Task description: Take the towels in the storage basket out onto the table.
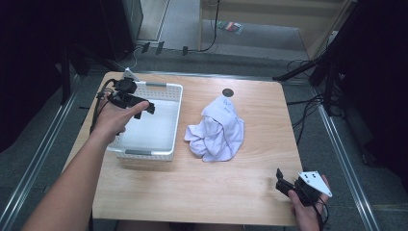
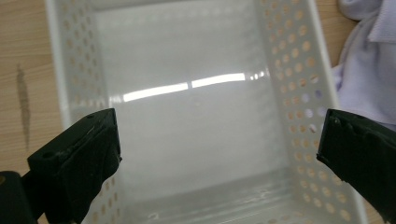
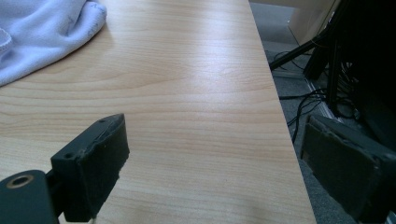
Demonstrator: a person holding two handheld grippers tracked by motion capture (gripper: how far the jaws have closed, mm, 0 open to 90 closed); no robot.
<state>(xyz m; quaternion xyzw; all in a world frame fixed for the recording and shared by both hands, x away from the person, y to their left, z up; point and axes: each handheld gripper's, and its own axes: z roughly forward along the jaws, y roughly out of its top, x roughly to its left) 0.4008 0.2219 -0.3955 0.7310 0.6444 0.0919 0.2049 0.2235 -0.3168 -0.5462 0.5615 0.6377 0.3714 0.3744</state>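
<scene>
White perforated plastic basket (image 1: pixel 166 122) sits on the left half of the wooden table (image 1: pixel 250 178), long side running toward 12 o'clock, interior bare and glossy. Left gripper (image 1: pixel 144 107) hangs over the basket's far-left portion, at roughly 10 o'clock from the table centre, held by the left hand (image 1: pixel 113 120). In the left gripper view the gripper (image 2: pixel 217 140) has its jaws spread wide with nothing between them, framing the basket (image 2: pixel 299 79) floor and its right wall of round holes.

Crumpled lavender-white cloth (image 1: pixel 217 130) lies on the tabletop just beside the basket's right wall, at about 3 o'clock from the basket, not touching either gripper. A corner of this cloth (image 3: pixel 42 32) appears at 10 o'clock in the right gripper view.

Right gripper (image 1: pixel 281 182) rests low near the table's near-right corner, at 5 o'clock from the cloth and well apart from it. Its jaws are released and empty (image 3: pixel 212 163), above bare wood (image 3: pixel 187 93) at the table's right edge
</scene>
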